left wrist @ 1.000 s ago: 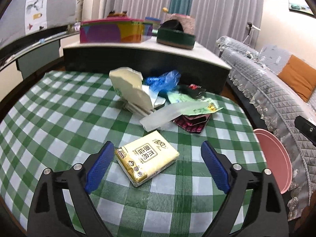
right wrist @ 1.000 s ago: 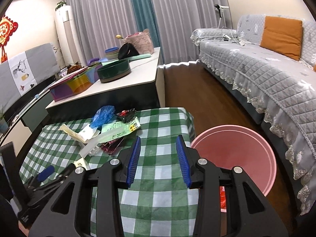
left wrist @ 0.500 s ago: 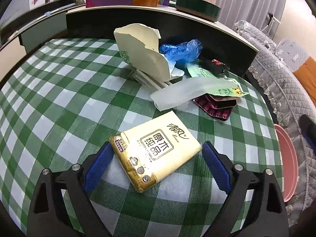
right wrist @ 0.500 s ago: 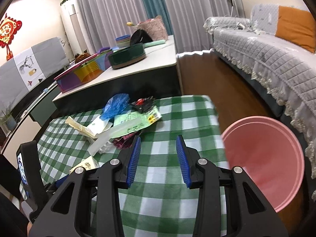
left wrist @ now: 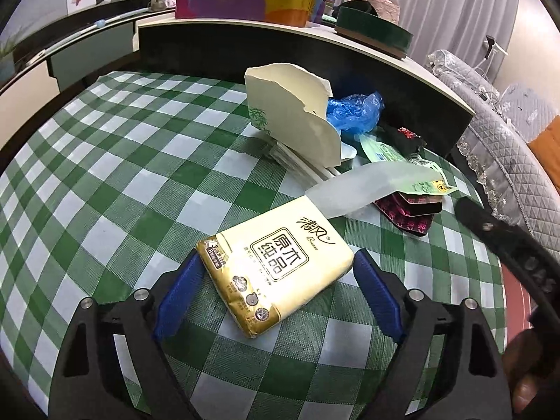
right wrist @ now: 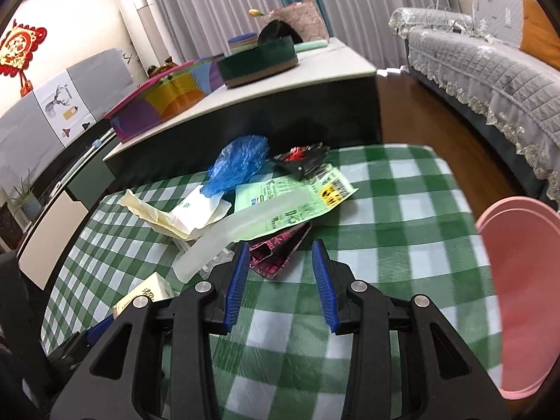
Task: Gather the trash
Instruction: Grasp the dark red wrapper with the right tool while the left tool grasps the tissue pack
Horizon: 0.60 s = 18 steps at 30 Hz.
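Observation:
A cream tissue pack (left wrist: pixel 276 262) lies on the green checked tablecloth (left wrist: pixel 105 182). My left gripper (left wrist: pixel 276 273) is open with its blue pads on either side of the pack, close to its edges. Behind it lies a trash pile: a torn cream carton (left wrist: pixel 294 115), a blue plastic bag (left wrist: pixel 353 110), a green wrapper (right wrist: pixel 297 199), a translucent strip (left wrist: pixel 364 189) and a dark red wrapper (right wrist: pixel 280 248). My right gripper (right wrist: pixel 280 280) is open and empty, just short of the dark red wrapper. The tissue pack also shows in the right wrist view (right wrist: pixel 147 294).
A pink bin (right wrist: pixel 521 287) stands past the table's right edge. A low dark cabinet (left wrist: pixel 280 49) behind the table carries a colourful box (left wrist: pixel 245 0) and a green round tin (right wrist: pixel 259 63). A grey sofa (right wrist: pixel 490 63) runs along the right.
My left gripper has moved forward and down so its pads now flank the tissue pack. My right gripper has swung left from the pink bin toward the trash pile.

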Tool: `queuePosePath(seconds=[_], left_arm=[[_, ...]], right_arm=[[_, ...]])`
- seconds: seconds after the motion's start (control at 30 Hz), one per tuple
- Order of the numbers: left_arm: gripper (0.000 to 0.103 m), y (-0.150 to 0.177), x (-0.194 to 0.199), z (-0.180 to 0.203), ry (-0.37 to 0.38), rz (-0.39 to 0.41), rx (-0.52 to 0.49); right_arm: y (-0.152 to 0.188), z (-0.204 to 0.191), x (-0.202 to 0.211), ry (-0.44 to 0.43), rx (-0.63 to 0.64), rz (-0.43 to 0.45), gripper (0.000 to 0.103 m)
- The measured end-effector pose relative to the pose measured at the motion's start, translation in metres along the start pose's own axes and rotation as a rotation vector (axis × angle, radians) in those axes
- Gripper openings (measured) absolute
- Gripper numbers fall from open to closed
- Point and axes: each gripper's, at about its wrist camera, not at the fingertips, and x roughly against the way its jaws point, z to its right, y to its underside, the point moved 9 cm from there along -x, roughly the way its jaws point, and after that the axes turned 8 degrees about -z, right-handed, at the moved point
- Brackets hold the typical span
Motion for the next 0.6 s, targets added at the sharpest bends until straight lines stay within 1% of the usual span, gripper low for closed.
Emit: queuePosePath(seconds=[0.17,0.27,0.3,0.43,0.53,0.6], left_arm=[[0.083,-0.002,-0.001,-0.006,0.005,-0.001,0.016],[0.083,-0.003,0.001,-0.006,0.006,0.004,0.008],[0.083,-0.004,0.002,-0.006,0.007,0.008,0.004],[0.083,-0.006,0.004,-0.006,0.011,0.015,0.000],[0.083,-0.006,0.003,-0.006,0.024,0.016,0.001],[0.083,-0.006,0.003,-0.005,0.021,0.022,-0.008]], right_arm=[[-0.005,0.000,-0.017,-0.018,-0.034,-0.020,0.038],[-0.007,0.001,-0.026,-0.012,-0.047,-0.037,0.038],[-0.007,0.001,-0.029,-0.009,-0.050,-0.044,0.036],[-0.002,0.000,-0.033,-0.021,-0.056,-0.065,0.024],[-0.002,-0.003,-0.030,-0.017,-0.038,-0.060,0.018],[-0.001,-0.001,-0.024,-0.011,-0.035,-0.053,0.016]])
